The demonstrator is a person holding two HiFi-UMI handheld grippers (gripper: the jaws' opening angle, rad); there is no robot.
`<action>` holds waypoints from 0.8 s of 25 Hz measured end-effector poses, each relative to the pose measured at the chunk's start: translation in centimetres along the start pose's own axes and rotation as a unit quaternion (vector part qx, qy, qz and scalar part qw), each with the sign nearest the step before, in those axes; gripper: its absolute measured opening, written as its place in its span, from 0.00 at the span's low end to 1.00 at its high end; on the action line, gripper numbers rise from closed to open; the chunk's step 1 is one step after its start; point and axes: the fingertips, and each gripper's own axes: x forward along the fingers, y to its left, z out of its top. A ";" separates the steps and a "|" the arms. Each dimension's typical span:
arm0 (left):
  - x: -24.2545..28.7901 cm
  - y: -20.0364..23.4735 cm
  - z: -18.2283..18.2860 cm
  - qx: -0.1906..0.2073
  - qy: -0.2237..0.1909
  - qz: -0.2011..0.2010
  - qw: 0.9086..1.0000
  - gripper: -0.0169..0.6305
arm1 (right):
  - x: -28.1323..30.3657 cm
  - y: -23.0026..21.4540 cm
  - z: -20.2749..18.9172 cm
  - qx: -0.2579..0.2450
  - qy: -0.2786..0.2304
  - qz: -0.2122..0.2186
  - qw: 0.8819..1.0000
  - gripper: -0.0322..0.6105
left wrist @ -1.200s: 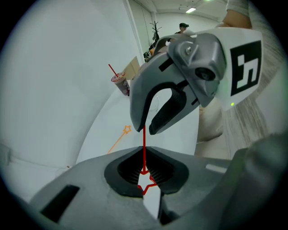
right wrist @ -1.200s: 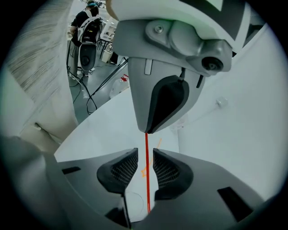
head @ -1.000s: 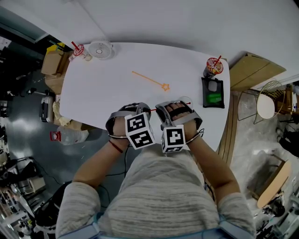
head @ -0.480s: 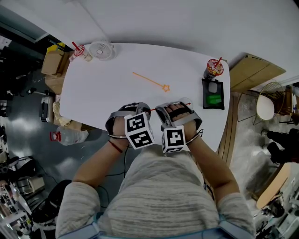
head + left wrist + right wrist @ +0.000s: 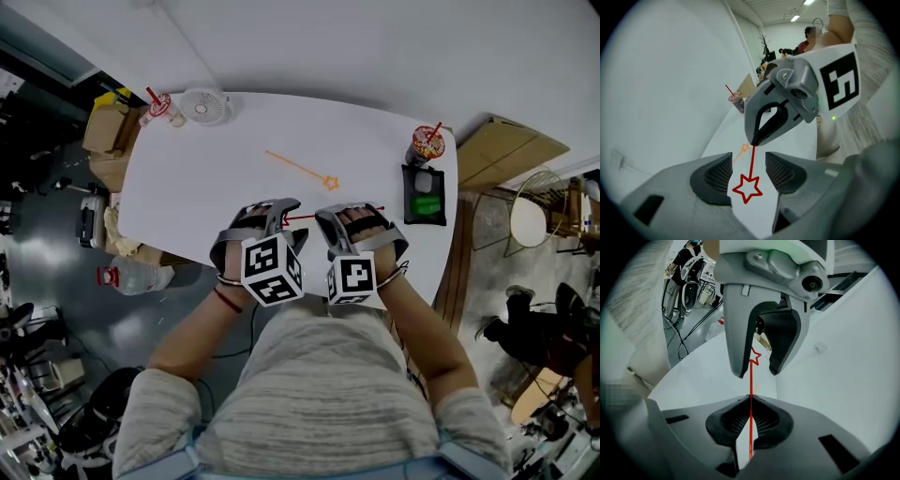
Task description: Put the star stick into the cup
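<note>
A thin red star stick spans the gap between my two grippers, just above the white table. My right gripper is shut on the stick's shaft. The star end lies between the jaws of my left gripper, which have just been opening; the pads stand clear of the star on both sides. In the head view the left gripper and right gripper sit side by side at the near table edge. A cup with a red stick stands at the far right corner.
An orange star stick lies mid-table. A second cup and a small white fan stand at the far left corner. A black tray with a green item lies beside the right cup. Boxes and chairs surround the table.
My left gripper's jaws have opened off the star end of the red stick, and that gripper has lifted and tipped a little. The right gripper keeps its grip and place.
</note>
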 end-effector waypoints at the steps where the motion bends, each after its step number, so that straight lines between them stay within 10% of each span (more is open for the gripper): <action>1: -0.5 0.4 0.3 -0.008 -0.014 0.011 1.000 0.36 | -0.1 -0.2 -0.2 0.005 0.001 -0.003 1.000 0.07; 5: -2.5 2.4 1.2 -0.089 -0.099 0.050 0.990 0.38 | -0.4 -1.1 -1.5 0.040 0.005 -0.016 0.999 0.07; 10: -4.2 4.1 2.0 -0.222 -0.215 0.058 0.949 0.38 | -1.2 -2.5 -3.2 0.106 0.002 -0.035 0.994 0.07; 16: -5.2 5.9 2.7 -0.353 -0.344 0.064 0.868 0.37 | -3.4 -4.7 -4.3 0.230 -0.045 -0.068 0.970 0.07; 20: -5.2 6.4 2.9 -0.419 -0.406 0.043 0.811 0.29 | -6.2 -7.8 -5.1 0.388 -0.139 -0.105 0.905 0.07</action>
